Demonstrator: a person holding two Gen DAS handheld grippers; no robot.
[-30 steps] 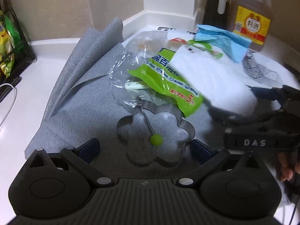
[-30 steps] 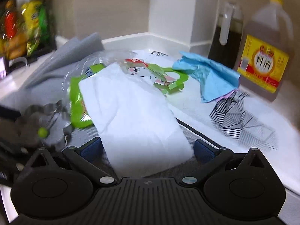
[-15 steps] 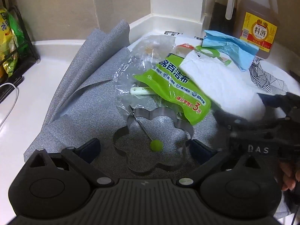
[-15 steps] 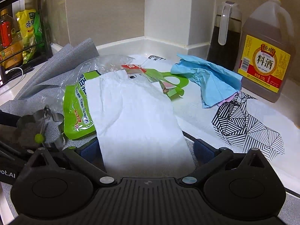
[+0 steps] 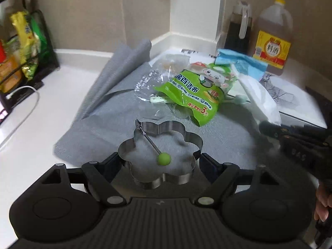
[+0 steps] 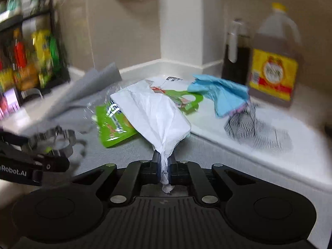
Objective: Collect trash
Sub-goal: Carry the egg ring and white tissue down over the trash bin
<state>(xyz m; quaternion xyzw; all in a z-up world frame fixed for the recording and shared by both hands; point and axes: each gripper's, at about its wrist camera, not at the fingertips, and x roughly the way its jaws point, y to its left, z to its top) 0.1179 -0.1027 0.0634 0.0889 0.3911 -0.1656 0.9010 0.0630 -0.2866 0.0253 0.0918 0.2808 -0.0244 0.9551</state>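
A flower-shaped metal ring (image 5: 149,183) with a green ball on its wire handle sits between the fingers of my left gripper (image 5: 159,162). The jaws are closing, and the ring's side lobes meet both pads. My right gripper (image 6: 165,159) is shut on the bunched corner of a white paper sheet (image 6: 155,112), which lifts off the pile. Under the sheet lie a green wipes bag (image 6: 112,128) and clear plastic wrap (image 5: 157,76). A crumpled blue tissue (image 6: 220,91) lies further back. All of it rests on a grey cloth (image 5: 99,128).
A yellow-labelled bottle (image 6: 274,66) and a dark jug (image 6: 236,58) stand in the back corner by the wall. A black rack (image 5: 20,47) with snack packets is at the left, with a white cable (image 5: 25,112) on the counter. A zebra-patterned sheet (image 6: 249,128) lies at the right.
My right gripper has shut on the white sheet's near corner and pulled it up. My left gripper has narrowed around the metal ring, and both hands have risen and drawn back.
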